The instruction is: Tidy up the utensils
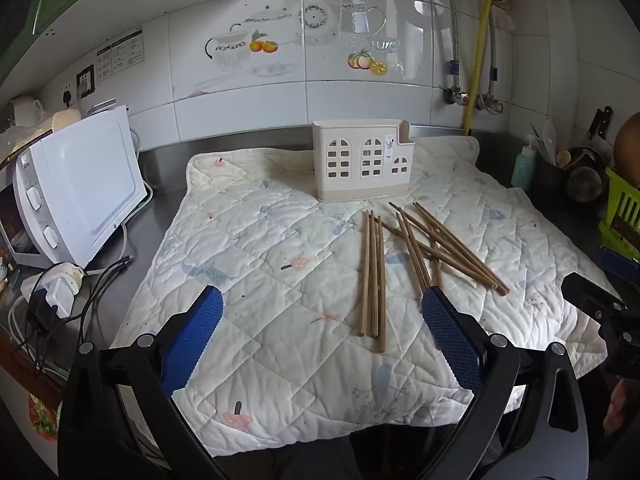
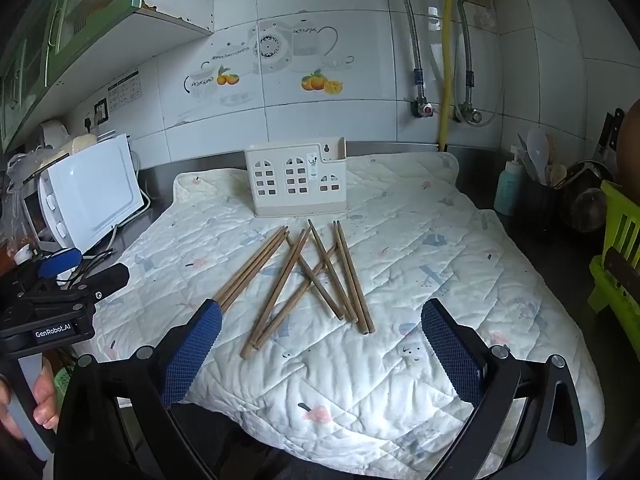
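Several brown wooden chopsticks (image 1: pixel 416 252) lie loose and partly crossed on a white quilted mat (image 1: pixel 260 264); they also show in the right wrist view (image 2: pixel 304 276). A cream house-shaped utensil holder (image 1: pixel 362 166) stands upright at the mat's far edge, also in the right wrist view (image 2: pixel 298 178). My left gripper (image 1: pixel 322 312) is open and empty, hovering over the mat's near side, short of the chopsticks. My right gripper (image 2: pixel 320 320) is open and empty, with the chopsticks' near ends between its blue pads (image 2: pixel 450 352).
A white microwave (image 1: pixel 76 188) with plugs and cables (image 1: pixel 52 296) stands left of the mat. At the right are a teal bottle (image 2: pixel 508 188), a dark pot of utensils (image 2: pixel 540 192) and a green rack (image 2: pixel 616 256). The tiled wall with pipes (image 2: pixel 446 60) is behind.
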Motion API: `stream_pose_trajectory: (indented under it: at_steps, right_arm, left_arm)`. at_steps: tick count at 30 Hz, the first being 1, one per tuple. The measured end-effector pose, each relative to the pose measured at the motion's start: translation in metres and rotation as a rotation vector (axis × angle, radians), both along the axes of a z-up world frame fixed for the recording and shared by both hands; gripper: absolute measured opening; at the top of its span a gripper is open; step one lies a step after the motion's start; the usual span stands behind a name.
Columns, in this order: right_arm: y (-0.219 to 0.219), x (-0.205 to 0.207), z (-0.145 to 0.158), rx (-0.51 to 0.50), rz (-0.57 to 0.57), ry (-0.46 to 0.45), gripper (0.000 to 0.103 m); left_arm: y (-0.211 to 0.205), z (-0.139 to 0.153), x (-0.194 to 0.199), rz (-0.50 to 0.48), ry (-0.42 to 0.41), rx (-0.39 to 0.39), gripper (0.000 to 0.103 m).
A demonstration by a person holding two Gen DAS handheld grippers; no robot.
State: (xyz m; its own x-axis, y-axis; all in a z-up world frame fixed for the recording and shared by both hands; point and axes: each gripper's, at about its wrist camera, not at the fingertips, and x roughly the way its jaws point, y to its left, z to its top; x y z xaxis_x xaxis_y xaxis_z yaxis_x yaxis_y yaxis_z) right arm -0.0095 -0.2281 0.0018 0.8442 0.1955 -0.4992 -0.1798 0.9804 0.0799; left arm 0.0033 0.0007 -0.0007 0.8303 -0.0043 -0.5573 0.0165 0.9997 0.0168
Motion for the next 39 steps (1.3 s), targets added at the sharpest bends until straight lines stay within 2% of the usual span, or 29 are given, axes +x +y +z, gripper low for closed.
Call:
stream_pose_trajectory:
  at_steps: [1, 3, 39]
  right_arm:
    - [-0.001, -0.001, 0.003, 0.004, 0.003, -0.003, 0.097]
    - [-0.003, 0.000, 0.003, 0.001, 0.003, -0.003, 0.097]
    - [0.000, 0.005, -0.002, -0.009, -0.004, -0.013, 0.097]
  left_arm:
    - [-0.001, 0.001, -0.002, 0.006, -0.032, 0.009, 0.098]
    - [0.000, 0.001, -0.001, 0.007, -0.035, 0.008, 0.098]
    - [-0.001, 0.005, 0.012, 0.021, -0.043, 0.008, 0.098]
